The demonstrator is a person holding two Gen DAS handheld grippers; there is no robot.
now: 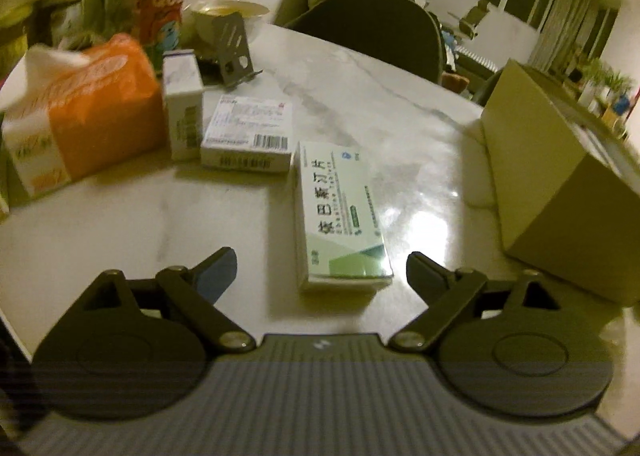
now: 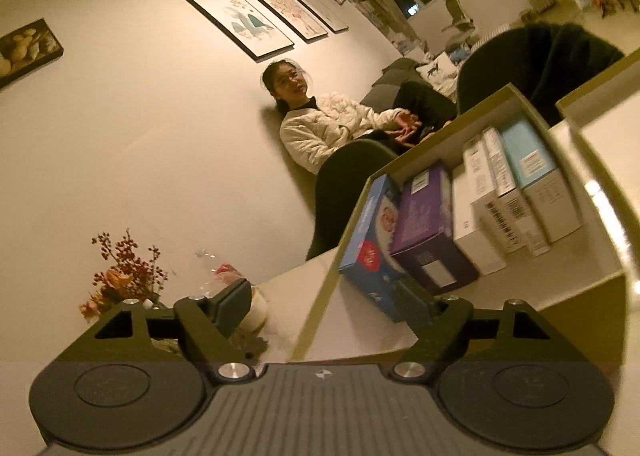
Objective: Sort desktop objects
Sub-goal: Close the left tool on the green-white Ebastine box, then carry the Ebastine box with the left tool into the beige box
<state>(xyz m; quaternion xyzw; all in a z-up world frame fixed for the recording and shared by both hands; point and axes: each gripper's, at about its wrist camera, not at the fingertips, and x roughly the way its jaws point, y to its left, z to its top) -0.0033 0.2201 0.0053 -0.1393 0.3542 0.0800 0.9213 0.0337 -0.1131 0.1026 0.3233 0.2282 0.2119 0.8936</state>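
Left hand-held gripper spread wide over the green-and-white medicine box, right hand-held gripper open and empty at the storage box.

Lying flat on the marble bench, just ahead of the left fingertips and roughly between them, untouched; two more small cartons and an orange tissue pack further left. Probably light, thin cardboard: stiff along the edges, easily dented on the broad faces, glossy enough to slip. Best taken across the two long narrow sides, near the middle, with gentle pressure. Cardboard storage box well to the right, already holding upright cartons, a blue one nearest the right fingers.
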